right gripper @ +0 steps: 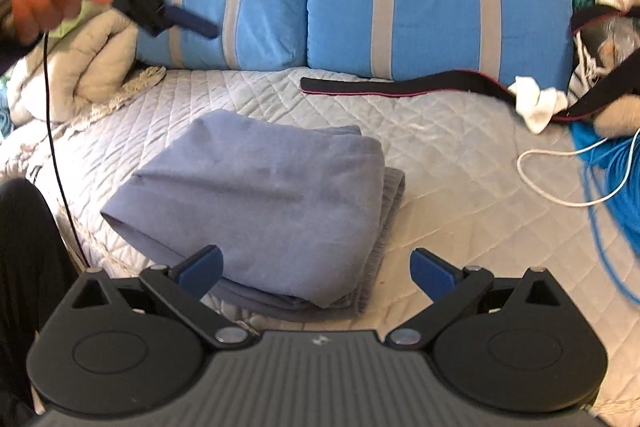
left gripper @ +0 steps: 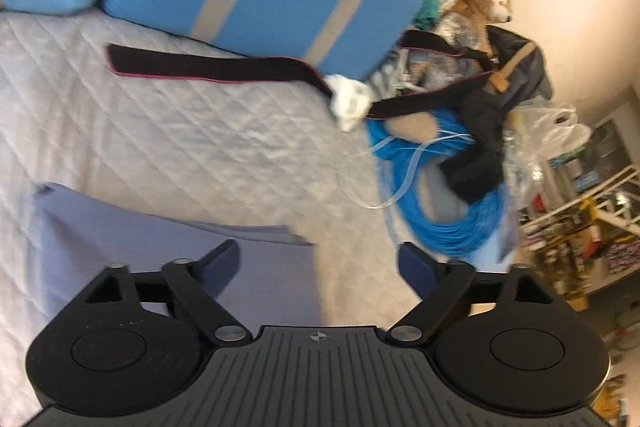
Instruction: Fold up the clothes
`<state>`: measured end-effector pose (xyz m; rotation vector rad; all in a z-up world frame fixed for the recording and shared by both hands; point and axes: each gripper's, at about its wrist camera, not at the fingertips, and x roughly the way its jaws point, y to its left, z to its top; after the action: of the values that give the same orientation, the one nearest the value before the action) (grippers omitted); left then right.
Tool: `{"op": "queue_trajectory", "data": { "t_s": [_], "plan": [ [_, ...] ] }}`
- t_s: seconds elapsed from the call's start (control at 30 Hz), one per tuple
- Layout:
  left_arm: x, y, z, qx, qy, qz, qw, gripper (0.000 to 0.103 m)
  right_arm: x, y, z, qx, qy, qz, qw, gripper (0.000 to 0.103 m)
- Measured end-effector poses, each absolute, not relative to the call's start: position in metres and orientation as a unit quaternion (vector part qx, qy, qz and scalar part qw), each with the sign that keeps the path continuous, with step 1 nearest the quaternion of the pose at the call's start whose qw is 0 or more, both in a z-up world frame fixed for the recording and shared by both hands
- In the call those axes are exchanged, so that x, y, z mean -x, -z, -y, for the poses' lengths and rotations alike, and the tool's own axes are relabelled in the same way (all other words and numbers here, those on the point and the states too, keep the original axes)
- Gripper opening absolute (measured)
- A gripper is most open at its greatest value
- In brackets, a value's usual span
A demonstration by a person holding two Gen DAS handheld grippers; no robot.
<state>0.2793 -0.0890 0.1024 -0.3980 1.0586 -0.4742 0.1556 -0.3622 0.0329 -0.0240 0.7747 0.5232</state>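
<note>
One folded blue-grey cloth garment (right gripper: pixel 256 195) on quilted grey bedspread (right gripper: pixel 460 155), bare quilt around; two blue grey-striped pillows (right gripper: pixel 436 7) behind. Left gripper (left gripper: pixel 318 261) and right gripper (right gripper: pixel 316 269) spread wide, empty.

You have nothing readable in either view. The left gripper (left gripper: pixel 319 263) carries only a small crosshair mark on the ribbed top of its body, a sign without letters or numbers. The right gripper (right gripper: pixel 316 269) shows a small pale mark at the same spot on its body, too blurred for you to tell what it is. The shelves (left gripper: pixel 580 223) at the right edge of your left wrist view hold colourful packages, but any print on them is too small and smeared to read.
</note>
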Motion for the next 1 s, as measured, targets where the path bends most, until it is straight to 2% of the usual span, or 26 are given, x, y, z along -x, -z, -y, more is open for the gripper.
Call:
{"op": "queue_trajectory", "data": {
  "t_s": [0.3, 0.33, 0.47, 0.63, 0.7, 0.73, 0.77, 1.0],
  "plan": [
    [-0.281, -0.059, 0.046, 0.162, 0.206, -0.505, 0.823, 0.094, -0.188, -0.017, 0.360, -0.045, -0.244, -0.345, 0.905, 0.101],
    [-0.282, -0.052, 0.040, 0.160, 0.203, -0.506, 0.823, 0.094, -0.193, -0.016, 0.362, -0.060, -0.245, -0.340, 0.906, 0.097],
    [-0.283, -0.027, 0.013, 0.180, 0.189, -0.512, 0.819, 0.094, -0.220, -0.012, 0.369, -0.109, -0.236, -0.337, 0.905, 0.068],
    [-0.294, -0.007, -0.013, 0.182, 0.167, -0.515, 0.821, 0.094, -0.257, 0.000, 0.369, -0.138, -0.220, -0.355, 0.898, 0.067],
    [-0.299, -0.001, -0.019, 0.173, 0.162, -0.514, 0.824, 0.094, -0.268, 0.006, 0.368, -0.149, -0.221, -0.359, 0.894, 0.047],
    [-0.301, 0.002, -0.022, 0.169, 0.160, -0.513, 0.826, 0.094, -0.272, 0.009, 0.367, -0.155, -0.222, -0.366, 0.890, 0.014],
    [-0.303, 0.005, -0.025, 0.165, 0.158, -0.512, 0.828, 0.094, -0.276, 0.012, 0.366, -0.162, -0.218, -0.374, 0.887, 0.003],
    [-0.315, 0.035, -0.037, 0.167, 0.132, -0.516, 0.830, 0.094, -0.278, 0.027, 0.378, -0.220, -0.171, -0.396, 0.875, 0.000]
  ]
}}
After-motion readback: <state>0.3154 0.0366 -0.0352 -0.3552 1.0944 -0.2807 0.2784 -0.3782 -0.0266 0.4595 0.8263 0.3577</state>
